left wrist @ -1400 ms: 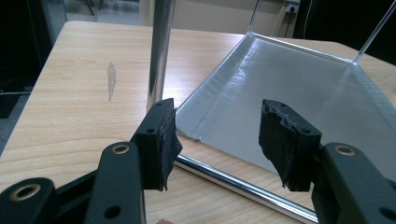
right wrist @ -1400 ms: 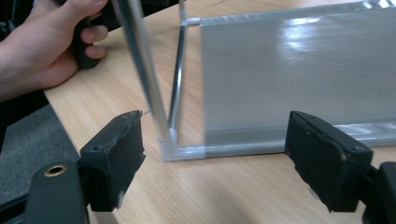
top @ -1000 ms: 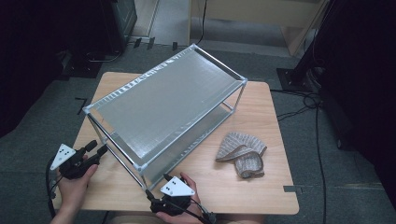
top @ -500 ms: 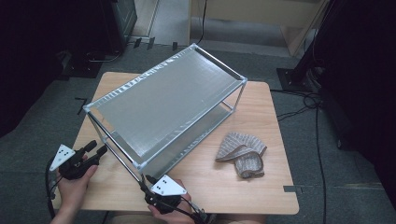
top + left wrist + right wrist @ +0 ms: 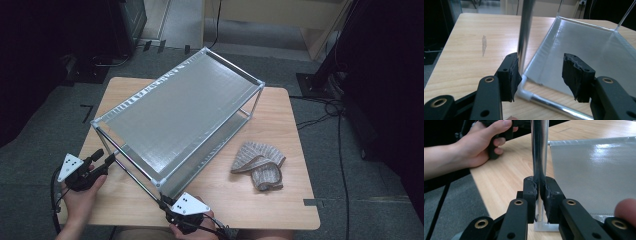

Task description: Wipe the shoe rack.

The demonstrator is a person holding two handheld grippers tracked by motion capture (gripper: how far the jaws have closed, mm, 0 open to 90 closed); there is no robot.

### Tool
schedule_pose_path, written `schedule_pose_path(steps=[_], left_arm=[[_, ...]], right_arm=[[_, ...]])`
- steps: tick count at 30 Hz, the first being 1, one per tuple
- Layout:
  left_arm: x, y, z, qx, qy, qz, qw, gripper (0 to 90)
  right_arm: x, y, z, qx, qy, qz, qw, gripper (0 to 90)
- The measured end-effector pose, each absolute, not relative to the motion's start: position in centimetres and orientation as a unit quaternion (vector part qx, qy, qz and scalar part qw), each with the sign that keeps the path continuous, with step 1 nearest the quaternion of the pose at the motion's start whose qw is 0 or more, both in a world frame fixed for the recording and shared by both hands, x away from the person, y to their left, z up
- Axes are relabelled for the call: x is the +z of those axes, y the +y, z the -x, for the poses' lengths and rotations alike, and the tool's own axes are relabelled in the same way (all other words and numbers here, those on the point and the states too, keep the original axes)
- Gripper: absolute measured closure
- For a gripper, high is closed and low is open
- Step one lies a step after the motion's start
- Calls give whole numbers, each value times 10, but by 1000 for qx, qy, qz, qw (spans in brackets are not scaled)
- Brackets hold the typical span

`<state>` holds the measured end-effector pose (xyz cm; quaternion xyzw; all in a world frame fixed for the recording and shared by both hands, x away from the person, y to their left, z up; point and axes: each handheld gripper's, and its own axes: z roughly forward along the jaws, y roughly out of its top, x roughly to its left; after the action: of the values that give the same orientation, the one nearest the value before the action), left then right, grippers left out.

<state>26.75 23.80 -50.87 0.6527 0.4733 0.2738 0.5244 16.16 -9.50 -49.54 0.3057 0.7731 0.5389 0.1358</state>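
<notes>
A two-tier metal rack (image 5: 180,115) with silvery shelves stands slanted across the wooden table (image 5: 280,120). My right gripper (image 5: 165,204) is at the rack's nearest corner. In the right gripper view its jaws (image 5: 539,188) have just been closing and now pinch the upright corner post (image 5: 539,150) just above its foot. My left gripper (image 5: 107,160) is at the rack's left front corner. In the left gripper view it (image 5: 540,72) is open, with that corner's post (image 5: 525,32) between the jaws, close against the left pad (image 5: 512,72).
A crumpled grey knitted cloth (image 5: 259,162) lies on the table to the right of the rack. The person's left hand (image 5: 481,147) shows at the table's near edge. Cables and dark furniture stand on the floor around the table.
My right gripper has shifted slightly left to the near corner post and its jaws have shut on it. The left gripper and the rack have stayed put.
</notes>
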Motion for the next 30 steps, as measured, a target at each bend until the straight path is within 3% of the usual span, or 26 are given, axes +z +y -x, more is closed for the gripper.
schedule_pose_path(steps=[5, 8, 11, 14, 30], left_arm=[[-501, 227, -262, 326, 449, -661, 505, 541], [-500, 224, -263, 328, 444, -665, 502, 602], [-502, 223, -264, 310, 443, -677, 500, 748], [-502, 224, -264, 289, 432, -685, 511, 797], [-500, 207, -242, 251, 359, -734, 520, 812]], right_arm=[[-495, -108, -154, 539, 781, -289, 127, 817], [-495, -113, -151, 538, 784, -283, 124, 818], [-494, -126, -145, 535, 792, -272, 114, 817], [-493, -132, -143, 532, 795, -269, 116, 818], [-495, -191, -153, 512, 779, -331, 145, 809]])
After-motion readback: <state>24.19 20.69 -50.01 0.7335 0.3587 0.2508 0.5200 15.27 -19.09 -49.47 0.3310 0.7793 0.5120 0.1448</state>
